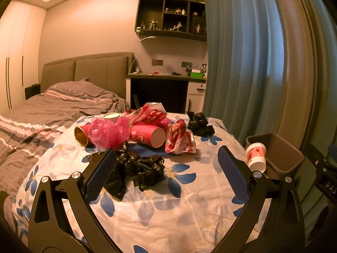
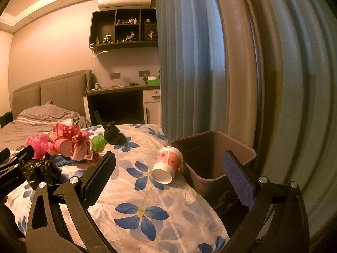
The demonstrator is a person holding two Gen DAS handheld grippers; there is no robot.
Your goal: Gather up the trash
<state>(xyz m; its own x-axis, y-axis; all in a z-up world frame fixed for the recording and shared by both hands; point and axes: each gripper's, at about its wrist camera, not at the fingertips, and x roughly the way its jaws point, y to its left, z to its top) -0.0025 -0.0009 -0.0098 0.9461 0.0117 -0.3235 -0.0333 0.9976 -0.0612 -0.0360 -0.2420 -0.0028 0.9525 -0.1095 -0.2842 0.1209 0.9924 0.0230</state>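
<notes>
Trash (image 1: 145,130) sits heaped toward the far side of the flower-print cover (image 1: 185,191) — red paper cups on their sides, pink plastic (image 1: 107,133), crumpled red-and-white wrappers, and a black bag (image 1: 137,168) lying nearest the left tool (image 1: 166,175), whose fingers stand wide apart with nothing between them, the left pad just beside that black bag, so that looks like the first pick. Over on the right edge the brown bin (image 2: 212,154) waits with its mouth open, set close by the curtain (image 2: 189,63), presumably so each piece has a short trip. A white cup (image 2: 167,165) with red print lies tipped against the bin's wall, mouth toward us. The right tool (image 2: 168,181) is spread open too, empty, framing that cup and the bin. The right view looks down into the bin, which seems bare inside, and catches a green netted thing (image 2: 98,143) behind the wrappers; the left view hides both, but shows the gold-lined cup (image 1: 81,136) and the black bag's full spread
</notes>
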